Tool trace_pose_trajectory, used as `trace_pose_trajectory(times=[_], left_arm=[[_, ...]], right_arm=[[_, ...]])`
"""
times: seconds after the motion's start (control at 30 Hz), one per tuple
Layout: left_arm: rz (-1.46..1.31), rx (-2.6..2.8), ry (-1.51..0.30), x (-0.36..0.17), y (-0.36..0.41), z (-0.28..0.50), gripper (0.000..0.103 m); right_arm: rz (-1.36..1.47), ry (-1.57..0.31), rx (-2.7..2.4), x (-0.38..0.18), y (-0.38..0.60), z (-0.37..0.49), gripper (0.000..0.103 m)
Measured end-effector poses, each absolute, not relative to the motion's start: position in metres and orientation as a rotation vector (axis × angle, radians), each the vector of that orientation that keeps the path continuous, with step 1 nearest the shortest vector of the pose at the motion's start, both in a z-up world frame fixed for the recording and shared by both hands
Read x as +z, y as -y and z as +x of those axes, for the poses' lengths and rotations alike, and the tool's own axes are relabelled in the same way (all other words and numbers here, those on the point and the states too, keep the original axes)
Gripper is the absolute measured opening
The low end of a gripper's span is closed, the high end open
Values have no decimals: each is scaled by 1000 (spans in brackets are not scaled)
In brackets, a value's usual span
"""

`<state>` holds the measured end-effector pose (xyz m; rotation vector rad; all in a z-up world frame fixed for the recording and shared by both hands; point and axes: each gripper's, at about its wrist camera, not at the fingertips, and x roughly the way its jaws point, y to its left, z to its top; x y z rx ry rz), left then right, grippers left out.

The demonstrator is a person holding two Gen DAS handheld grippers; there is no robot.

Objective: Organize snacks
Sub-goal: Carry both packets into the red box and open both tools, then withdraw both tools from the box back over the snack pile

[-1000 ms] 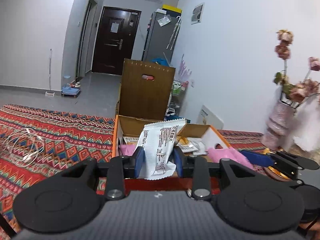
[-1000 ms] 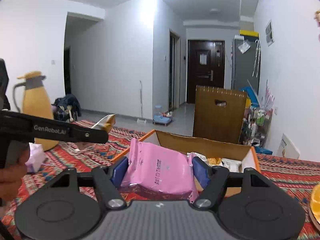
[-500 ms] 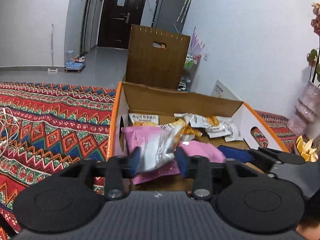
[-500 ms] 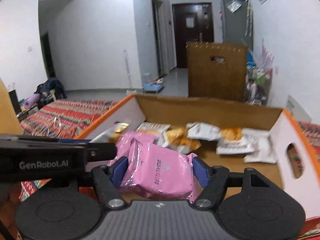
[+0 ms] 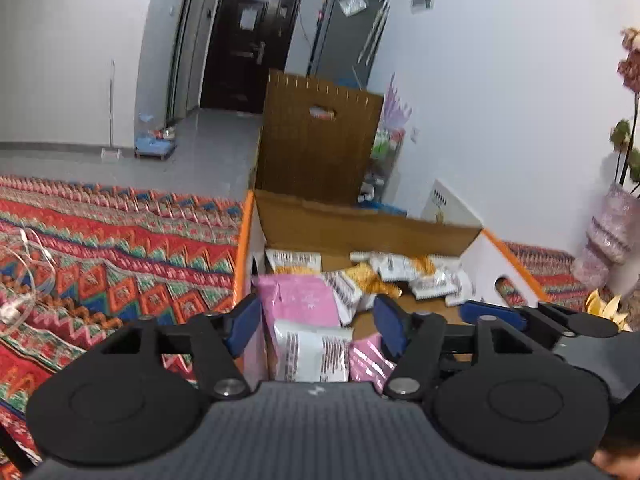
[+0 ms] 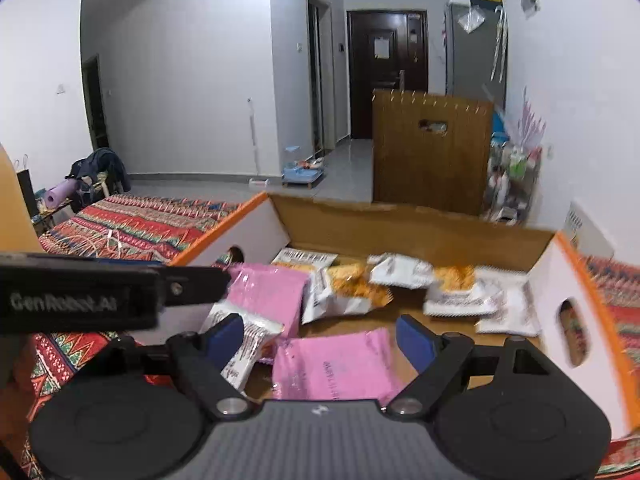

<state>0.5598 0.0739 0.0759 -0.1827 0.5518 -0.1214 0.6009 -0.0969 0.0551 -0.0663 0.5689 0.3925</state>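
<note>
An open cardboard box (image 5: pixel 360 232) with orange edges and white sides holds several snack packets. My left gripper (image 5: pixel 316 322) is open over its near left corner, above a white printed packet (image 5: pixel 312 354) and a pink packet (image 5: pixel 298 300) lying in the box. My right gripper (image 6: pixel 320 338) is open above a second pink packet (image 6: pixel 336 364) lying on the box floor (image 6: pixel 432 316). The white packet (image 6: pixel 244 340) lies by its left finger. White and orange packets (image 6: pixel 348 288) lie toward the far wall. The left gripper's body (image 6: pixel 100 296) crosses the right wrist view.
The box stands on a red patterned cloth (image 5: pixel 100 256). A white cable (image 5: pixel 24 272) lies on the cloth at left. A vase with flowers (image 5: pixel 612 236) stands at right. A tall brown flap (image 5: pixel 316 144) rises behind the box.
Both grippers have opened and let go. The white packet and the pink packet now lie in the box. Both cameras tilted down into the box over the past second.
</note>
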Motion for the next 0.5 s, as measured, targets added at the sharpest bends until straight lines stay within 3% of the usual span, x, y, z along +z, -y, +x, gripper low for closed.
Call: trace_pose_trajectory(times=[0.13, 0.2, 0.5], left_arm=[[-167, -125, -520, 98, -75, 541, 74], [-135, -111, -493, 110, -74, 528, 85], [-69, -91, -409, 158, -70, 460, 91]], right_arm=[[-80, -540, 358, 80, 116, 586, 83], [-93, -524, 333, 93, 130, 578, 83], [-51, -443, 226, 152, 209, 518, 91]])
